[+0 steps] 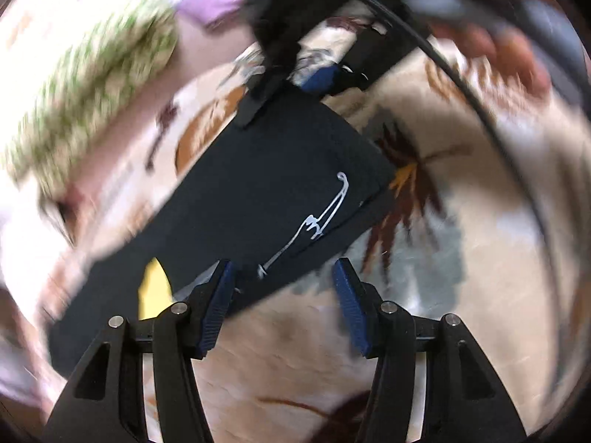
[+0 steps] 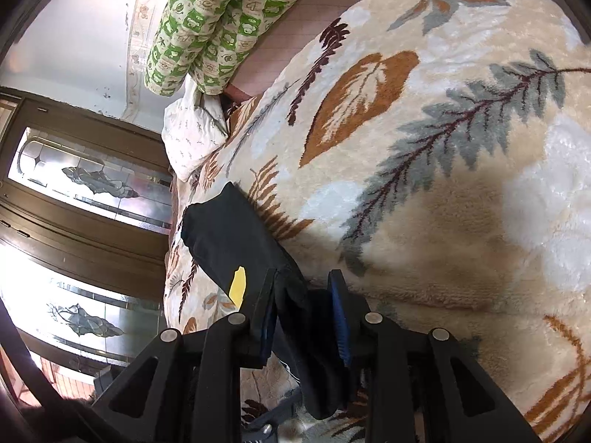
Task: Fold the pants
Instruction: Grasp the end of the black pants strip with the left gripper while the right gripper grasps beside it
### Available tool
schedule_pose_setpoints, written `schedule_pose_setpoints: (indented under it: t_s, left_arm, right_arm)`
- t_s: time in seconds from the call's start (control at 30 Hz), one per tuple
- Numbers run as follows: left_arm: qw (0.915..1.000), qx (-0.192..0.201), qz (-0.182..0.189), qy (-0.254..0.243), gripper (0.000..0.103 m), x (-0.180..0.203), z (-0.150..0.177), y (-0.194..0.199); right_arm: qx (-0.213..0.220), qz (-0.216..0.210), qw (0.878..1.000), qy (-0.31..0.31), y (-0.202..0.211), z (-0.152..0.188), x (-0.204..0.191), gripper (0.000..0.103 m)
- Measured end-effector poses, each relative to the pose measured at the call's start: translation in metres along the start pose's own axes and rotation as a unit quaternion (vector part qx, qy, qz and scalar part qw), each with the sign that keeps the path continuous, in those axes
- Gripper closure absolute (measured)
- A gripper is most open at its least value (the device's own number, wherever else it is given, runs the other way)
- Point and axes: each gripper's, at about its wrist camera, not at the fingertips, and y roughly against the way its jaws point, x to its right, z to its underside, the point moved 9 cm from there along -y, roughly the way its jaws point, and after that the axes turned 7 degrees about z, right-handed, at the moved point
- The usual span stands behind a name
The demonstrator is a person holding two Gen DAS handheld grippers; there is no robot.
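The dark navy pants (image 1: 266, 192) lie folded into a compact slab on the leaf-patterned fleece blanket (image 1: 461, 332), running from about eight o'clock to one o'clock in the left wrist view, with a white script logo (image 1: 314, 221) on top and a yellow tag (image 1: 155, 291) near the lower end.

The left gripper (image 1: 282, 291) hovers at six o'clock with its jaws spread apart and nothing pinched; its left pad overlaps the near edge of the slab, while its right pad is over bare blanket.

The right gripper (image 2: 304, 317) is clamped on a bunched fold of the pants (image 2: 236, 243) at its own six o'clock. The rest of the garment trails away toward ten o'clock, past the tag (image 2: 238, 286).

The step looks like a final fold or a squaring-up of the stack. To do it well, the right grip should hold firm so the layers do not slide. The left jaws should straddle the whole thickness of the near edge before closing, catching every layer rather than only the top one. Lifting low keeps the plush blanket from dragging the bottom layer askew.

A green patterned quilt (image 2: 218, 29) lies well apart at eleven o'clock in the right wrist view.
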Motion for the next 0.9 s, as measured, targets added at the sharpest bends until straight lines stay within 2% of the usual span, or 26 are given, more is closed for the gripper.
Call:
schedule_pose_setpoints:
  t_s: [0.07, 0.13, 0.17, 0.2, 0.27, 0.33, 0.4, 0.47, 0.53, 0.63, 0.77, 0.9]
  left_arm:
    - [0.9962, 0.016, -0.037, -0.076, 0.047, 0.009, -0.004, 0.002]
    - [0.989, 0.026, -0.057, -0.134, 0.047, 0.017, -0.008, 0.002]
    - [0.9848, 0.032, -0.063, -0.159, 0.047, 0.017, -0.009, -0.002]
    - [0.9846, 0.035, -0.059, -0.161, 0.047, 0.015, -0.012, -0.003]
    - [0.9912, 0.021, -0.022, -0.129, 0.046, 0.004, -0.016, -0.013]
    - [0.9929, 0.024, -0.008, -0.116, 0.046, -0.004, -0.019, -0.016]
    - [0.9941, 0.026, 0.007, -0.105, 0.06, -0.01, -0.021, -0.019]
    - [0.9963, 0.026, 0.021, -0.078, 0.083, -0.018, -0.023, -0.024]
    - [0.9982, 0.028, 0.035, -0.04, 0.093, -0.03, -0.026, -0.031]
    - [0.9963, 0.038, 0.075, 0.02, 0.095, -0.042, -0.025, -0.029]
    - [0.9898, 0.054, 0.114, 0.067, 0.095, -0.052, -0.025, -0.022]
    - [0.9849, 0.054, 0.134, 0.095, 0.095, -0.053, -0.023, -0.019]
  right_arm:
    - [0.001, -0.001, 1.0, -0.001, 0.0, 0.0, 0.0, 0.075]
    - [0.001, -0.001, 1.0, -0.002, -0.001, 0.0, 0.001, 0.074]
    - [0.001, -0.002, 1.0, -0.003, 0.0, 0.0, 0.001, 0.074]
    - [0.001, -0.001, 1.0, -0.004, 0.0, 0.0, 0.002, 0.074]
    - [0.002, -0.001, 1.0, -0.007, -0.001, 0.0, 0.003, 0.074]
    - [0.003, -0.001, 1.0, -0.009, -0.001, 0.0, 0.004, 0.074]
    - [0.007, -0.002, 1.0, -0.011, 0.0, -0.001, 0.003, 0.074]
    - [0.011, 0.001, 1.0, -0.014, 0.001, -0.003, 0.003, 0.074]
    - [0.017, 0.002, 1.0, -0.016, 0.003, -0.005, 0.003, 0.074]
    - [0.024, 0.002, 0.999, -0.022, 0.008, -0.008, 0.003, 0.074]
    - [0.03, 0.007, 0.999, -0.029, 0.012, -0.011, 0.004, 0.074]
    - [0.034, 0.008, 0.999, -0.038, 0.009, -0.012, 0.003, 0.074]
